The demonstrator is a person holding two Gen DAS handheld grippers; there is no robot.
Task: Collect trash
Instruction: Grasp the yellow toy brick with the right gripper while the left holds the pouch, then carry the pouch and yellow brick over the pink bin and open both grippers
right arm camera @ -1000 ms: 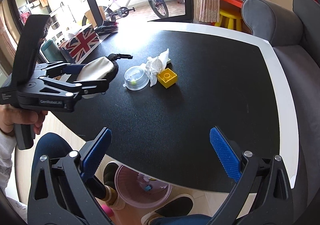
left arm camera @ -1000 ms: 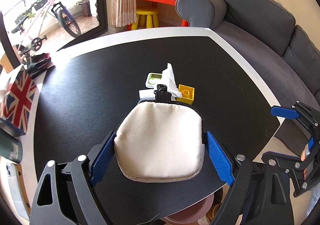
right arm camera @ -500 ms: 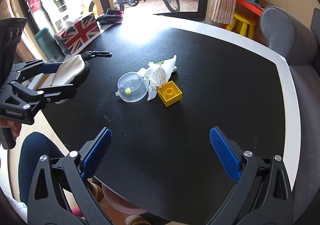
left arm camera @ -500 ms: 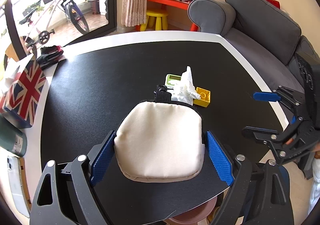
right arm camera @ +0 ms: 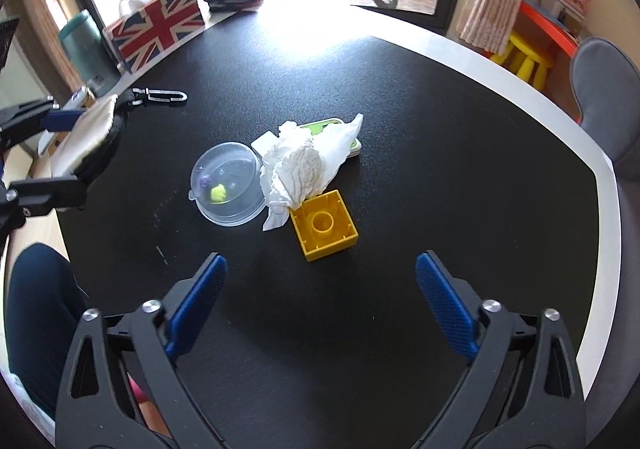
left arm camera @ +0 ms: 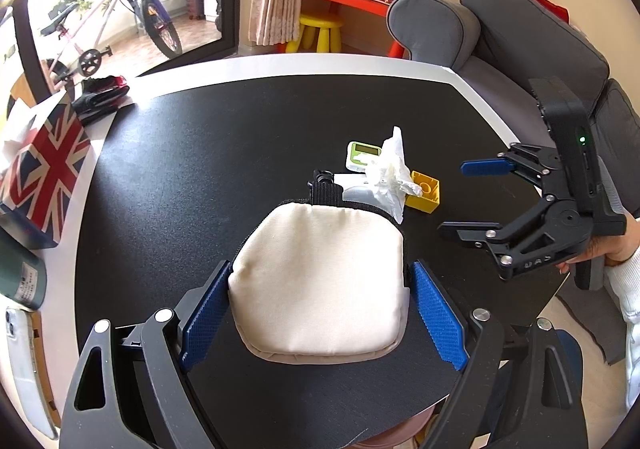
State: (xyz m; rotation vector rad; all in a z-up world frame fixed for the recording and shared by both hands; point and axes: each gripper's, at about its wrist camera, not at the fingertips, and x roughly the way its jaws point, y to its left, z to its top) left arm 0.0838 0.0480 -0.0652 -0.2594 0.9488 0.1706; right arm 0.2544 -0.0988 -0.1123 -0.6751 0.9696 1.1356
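My left gripper [left arm camera: 320, 313] is shut on a cream fabric pouch [left arm camera: 320, 281] with a black zip edge and holds it above the near edge of the black table; it also shows in the right wrist view [right arm camera: 86, 137]. A crumpled white tissue [right arm camera: 304, 165] lies at the table's middle, between a clear plastic lid [right arm camera: 228, 185] and a yellow toy brick [right arm camera: 324, 225], partly over a green and white gadget [right arm camera: 332, 129]. My right gripper [right arm camera: 320, 305] is open and empty, just short of the brick. In the left wrist view the right gripper [left arm camera: 476, 197] is to the right of the tissue [left arm camera: 390, 177].
A Union Jack tissue box [right arm camera: 156, 29] and a green canister [right arm camera: 86, 53] stand at the table's left edge [left arm camera: 56, 249]. A phone [left arm camera: 24, 361] lies near them. A grey sofa [left arm camera: 520, 45] is to the right. A pink bin [left arm camera: 404, 433] sits under the table's near edge.
My right gripper has moved forward over the table toward the tissue and brick, still open. The left gripper keeps its hold on the pouch and has turned slightly left.
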